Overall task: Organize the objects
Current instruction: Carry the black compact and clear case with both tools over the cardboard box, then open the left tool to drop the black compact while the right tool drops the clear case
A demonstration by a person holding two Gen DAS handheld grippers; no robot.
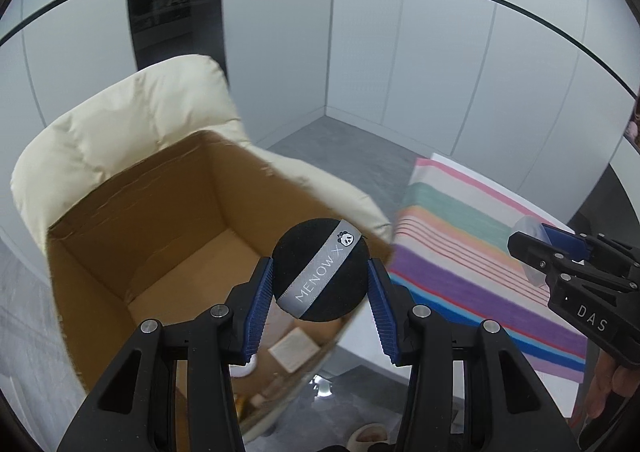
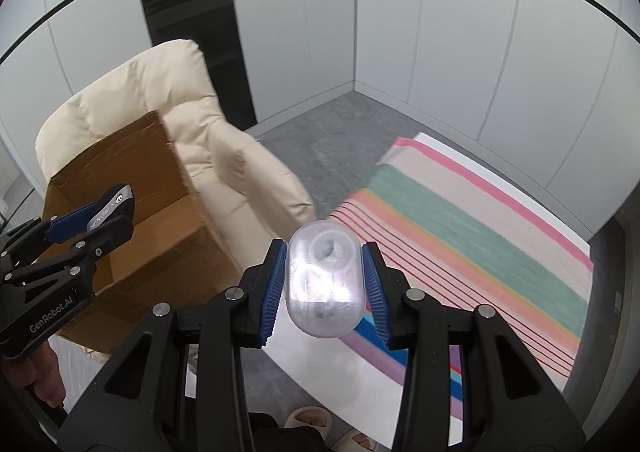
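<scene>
My left gripper [image 1: 321, 279] is shut on a round black powder puff [image 1: 320, 269] with a grey "MENOW" ribbon, held above the near right corner of an open cardboard box [image 1: 120, 252]. The box rests on a cream padded armchair [image 1: 120, 124]. My right gripper [image 2: 325, 278] is shut on a clear oval plastic case [image 2: 325, 278], held over the edge of a table with a striped cloth [image 2: 460, 220]. The right gripper shows in the left wrist view [image 1: 532, 252]. The left gripper with the puff shows in the right wrist view [image 2: 108, 212].
Small items, including a white packet [image 1: 294, 348], lie in the box bottom. The white table [image 2: 320, 352] stands right of the armchair [image 2: 224, 140]. Grey floor [image 2: 312, 132] and white wall panels lie behind. Slippered feet [image 2: 308, 422] show below.
</scene>
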